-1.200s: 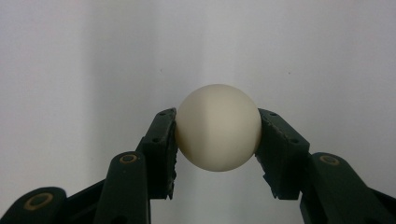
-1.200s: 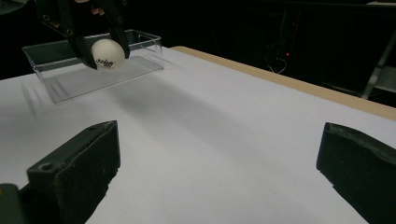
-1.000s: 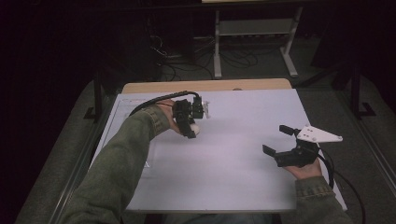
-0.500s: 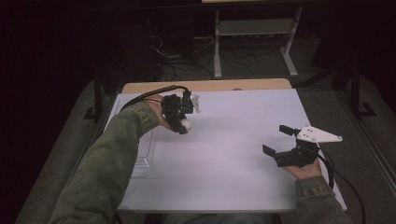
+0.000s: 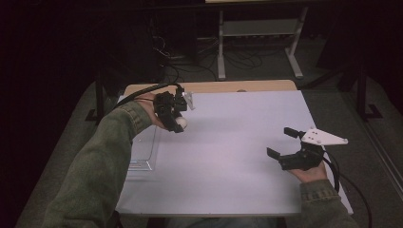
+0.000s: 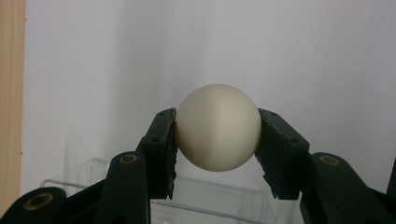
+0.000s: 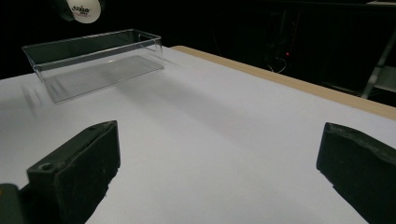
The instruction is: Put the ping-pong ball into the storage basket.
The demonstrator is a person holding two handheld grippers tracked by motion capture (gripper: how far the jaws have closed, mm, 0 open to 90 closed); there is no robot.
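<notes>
Ball clamped in your left gripper [image 5: 178,124], up over the far-left of the table!

Nearest you, the white tabletop [image 5: 228,166] lies bare, your right gripper [image 5: 281,142] hovering low with jaws wide apart. Further out on the left, the clear plastic tray [image 7: 93,60] sits on the white surface, nothing inside it. Above its far end your left jaws squeeze the cream ball [image 6: 218,127] from both sides. Beyond the wooden edge [image 5: 214,87], a dark room with cables and a metal stand [image 5: 259,42].
</notes>
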